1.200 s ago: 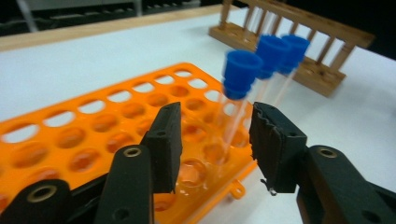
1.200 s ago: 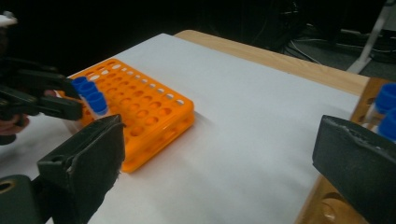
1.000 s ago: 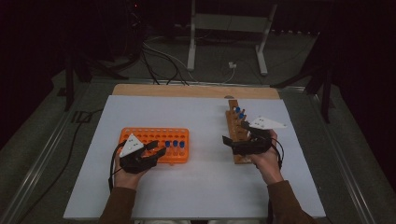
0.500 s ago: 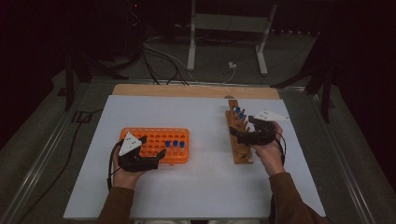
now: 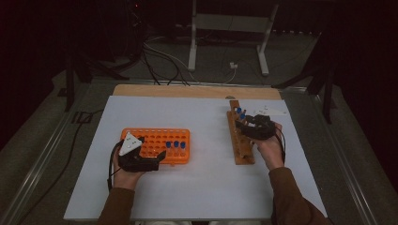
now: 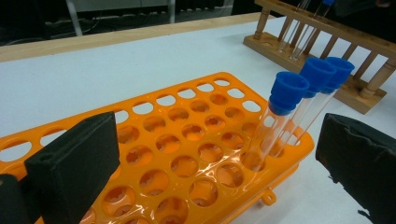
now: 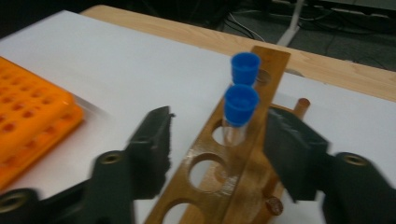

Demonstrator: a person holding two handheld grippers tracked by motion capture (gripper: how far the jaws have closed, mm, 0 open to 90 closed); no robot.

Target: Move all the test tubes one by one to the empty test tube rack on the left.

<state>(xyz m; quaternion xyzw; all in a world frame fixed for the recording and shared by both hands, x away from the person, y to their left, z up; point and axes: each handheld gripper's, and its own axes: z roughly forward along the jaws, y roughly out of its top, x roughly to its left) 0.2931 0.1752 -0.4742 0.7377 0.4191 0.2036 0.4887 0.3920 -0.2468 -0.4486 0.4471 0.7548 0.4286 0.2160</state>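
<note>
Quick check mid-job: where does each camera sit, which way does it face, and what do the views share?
High view: above the person's side, looking forward and down on the table; forearms, left gripper and right gripper show.
Left gripper view: on the left gripper, open, its jaws just opening, facing the orange rack and capped tubes.
Right gripper view: on the right gripper, jaws just closing around a tube in the wooden rack, pads not touching.
Shared: all three views show both racks.
</note>
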